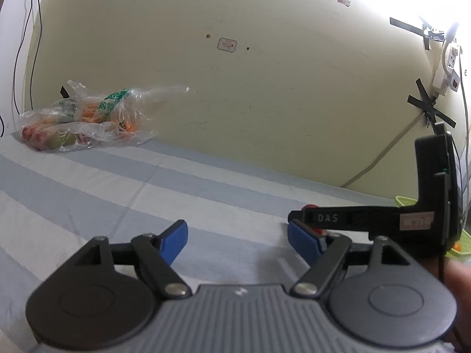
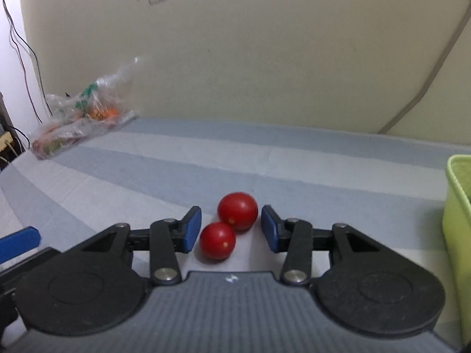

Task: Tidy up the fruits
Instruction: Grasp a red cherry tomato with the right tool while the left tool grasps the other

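Two red tomatoes lie on the striped cloth in the right wrist view, one farther (image 2: 238,210) and one nearer (image 2: 217,241), touching each other. My right gripper (image 2: 231,225) is open and low over the cloth. The farther tomato sits between its blue pads (image 2: 269,226), which do not press on it. My left gripper (image 1: 238,235) is open with nothing between its fingers, just left of the right gripper. A bit of red fruit (image 1: 310,207) peeks over the right gripper's finger there. A clear plastic bag of fruit (image 1: 82,117) (image 2: 79,117) lies far left by the wall.
A lime-green bin (image 2: 459,206) stands at the right edge; its rim (image 1: 404,201) also shows behind the right gripper's black frame. A blue fingertip of the left gripper (image 2: 17,242) shows at the far left. A power strip (image 1: 447,67) and cables hang on the wall.
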`<state>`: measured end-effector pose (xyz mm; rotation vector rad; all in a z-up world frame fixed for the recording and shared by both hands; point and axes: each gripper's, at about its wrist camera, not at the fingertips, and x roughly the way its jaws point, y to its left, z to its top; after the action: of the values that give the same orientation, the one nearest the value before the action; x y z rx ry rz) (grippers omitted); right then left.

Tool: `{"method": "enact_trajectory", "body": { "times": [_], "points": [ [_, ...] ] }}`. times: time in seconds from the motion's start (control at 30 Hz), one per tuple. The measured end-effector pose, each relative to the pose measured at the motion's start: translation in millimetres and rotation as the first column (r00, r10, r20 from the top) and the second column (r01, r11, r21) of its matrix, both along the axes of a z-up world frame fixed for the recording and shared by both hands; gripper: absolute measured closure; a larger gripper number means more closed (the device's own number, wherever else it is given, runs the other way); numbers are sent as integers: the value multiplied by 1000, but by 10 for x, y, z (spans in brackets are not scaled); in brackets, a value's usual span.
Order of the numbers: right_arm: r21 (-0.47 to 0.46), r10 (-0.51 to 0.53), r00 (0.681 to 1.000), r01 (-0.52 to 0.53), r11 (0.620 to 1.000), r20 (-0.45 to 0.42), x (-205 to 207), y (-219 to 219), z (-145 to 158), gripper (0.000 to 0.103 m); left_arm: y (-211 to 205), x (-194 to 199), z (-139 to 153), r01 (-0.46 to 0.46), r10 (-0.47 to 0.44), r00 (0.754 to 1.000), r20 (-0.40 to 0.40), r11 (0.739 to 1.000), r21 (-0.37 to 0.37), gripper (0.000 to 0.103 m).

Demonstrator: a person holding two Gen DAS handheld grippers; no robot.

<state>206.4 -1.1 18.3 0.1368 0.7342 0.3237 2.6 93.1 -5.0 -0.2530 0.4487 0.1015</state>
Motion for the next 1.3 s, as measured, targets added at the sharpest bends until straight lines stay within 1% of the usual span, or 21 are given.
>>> {"method": "enact_trajectory", "body": {
  "times": [0.03,0.1,0.17,0.2,0.27,0.43,0.53,0.6,0.67,0.77,0.83,0.87,0.9,0.93,0.97,1.0,1.03,1.07,1.13,1.17,1.3],
  "points": [
    [-7,10,1000,-10,1000,1,-7,18,2,56,5,2,-2,0,0,1000,0,1000,-3,25],
    [-42,9,1000,-9,999,10,-37,43,14,65,13,6,-3,-3,3,1000,-2,1000,-8,25],
    [-65,34,999,-33,997,26,-92,53,32,68,21,3,-3,-5,5,1000,0,1000,-14,25],
    [-71,52,998,-50,996,31,-135,47,41,75,26,2,-3,-5,5,1000,0,1000,-16,24],
    [-88,98,994,-93,992,48,-243,35,75,76,31,0,-2,-2,2,1000,1,1000,-20,24],
    [-206,223,967,-195,959,125,-666,-30,140,77,46,-11,3,30,-29,1000,9,999,-41,22],
    [-234,246,958,-207,950,149,-815,-111,150,77,80,8,5,48,-48,999,3,996,-79,20],
    [-220,238,960,-203,954,145,-856,-180,149,77,86,82,30,42,-44,999,-14,995,-94,20],
    [-200,236,961,-205,958,146,-854,-230,135,77,51,240,142,44,-46,998,-30,997,-66,21],
    [-168,227,964,-203,965,141,-858,-278,131,76,-72,611,306,93,-91,995,-47,995,43,21],
    [-144,225,966,-206,968,129,-835,-271,121,76,-177,964,278,140,-127,987,-102,981,133,22],
    [-129,219,968,-203,971,125,-833,-286,122,76,-204,1132,216,139,-116,984,-135,975,176,24],
    [-113,214,969,-201,973,121,-821,-308,120,76,-197,1262,152,134,-103,980,-167,973,186,34],
    [-92,209,971,-199,976,115,-806,-337,118,76,-153,1391,71,133,-98,972,-214,979,156,45],
    [-67,205,973,-199,978,105,-815,-381,110,75,-90,1448,18,140,-116,967,-228,986,91,45],
    [-37,203,975,-201,979,90,-784,-420,99,74,-23,1449,0,151,-146,966,-214,989,6,52],
    [-2,200,977,-201,980,70,-742,-466,81,71,3,1440,-13,157,-161,964,-213,987,-35,54],
    [30,194,980,-196,980,49,-700,-502,60,65,-6,1411,-21,159,-163,964,-208,987,-37,54],
    [92,187,982,-188,978,21,-643,-575,29,64,-56,1334,-43,177,-176,964,-198,984,-14,53],
    [104,185,983,-186,977,18,-670,-589,19,64,-80,1306,-54,187,-185,963,-196,982,-7,51],
    [58,201,979,-202,978,32,-737,-490,38,67,-255,1303,-113,221,-206,955,-215,974,45,51]
  ]
}}
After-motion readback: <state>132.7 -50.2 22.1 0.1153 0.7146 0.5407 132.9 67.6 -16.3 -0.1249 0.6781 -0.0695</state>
